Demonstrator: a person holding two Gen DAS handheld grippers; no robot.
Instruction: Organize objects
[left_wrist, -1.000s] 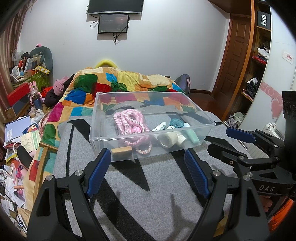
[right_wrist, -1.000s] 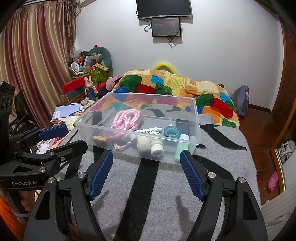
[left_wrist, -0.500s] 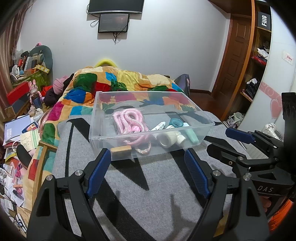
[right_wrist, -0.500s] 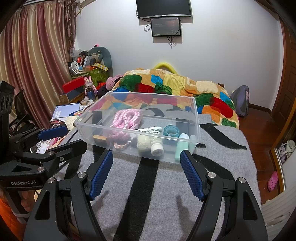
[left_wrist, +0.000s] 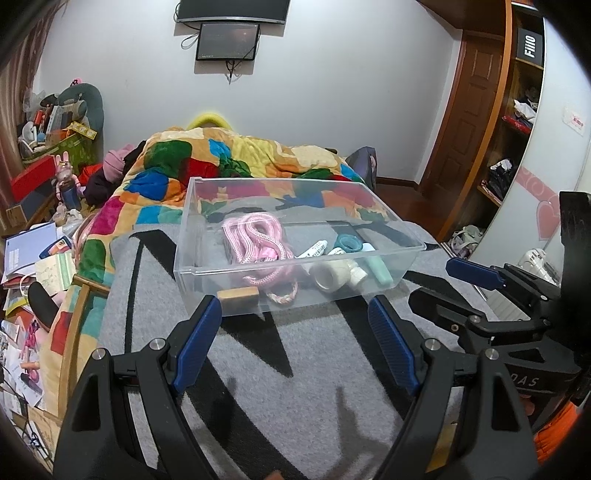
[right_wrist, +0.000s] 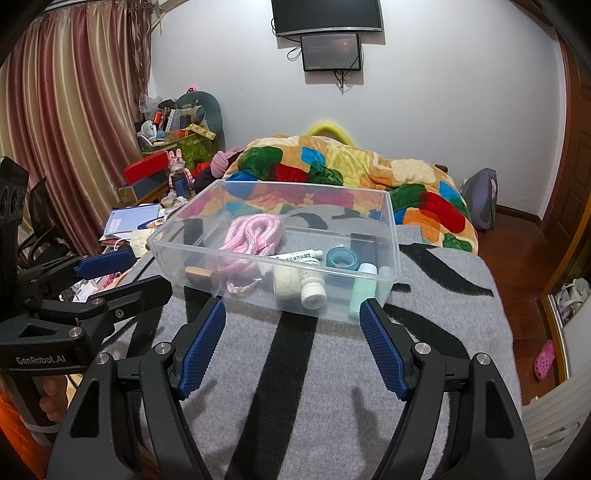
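A clear plastic bin (left_wrist: 192, 236) (right_wrist: 391, 236) stands on the grey and black striped blanket (left_wrist: 280, 398) (right_wrist: 295, 406). It holds a pink rope (left_wrist: 255, 240) (right_wrist: 251, 232), a wooden block (left_wrist: 238, 297) (right_wrist: 199, 275), a white tape roll (left_wrist: 328, 275) (right_wrist: 286, 282), a teal ring (left_wrist: 349, 243) (right_wrist: 342, 257), a white tube (right_wrist: 299, 255) and a mint bottle (left_wrist: 378, 267) (right_wrist: 362, 290). My left gripper (left_wrist: 295, 328) (right_wrist: 114, 273) and right gripper (right_wrist: 291, 332) (left_wrist: 443, 280) are both open and empty, just short of the bin's near wall.
A colourful quilt (left_wrist: 236, 162) lies on the bed behind the bin. Cluttered papers and boxes (left_wrist: 37, 254) are at the left of the bed. A wooden door and shelves (left_wrist: 476, 110) are at the right. Curtains (right_wrist: 66, 118) hang at the far left.
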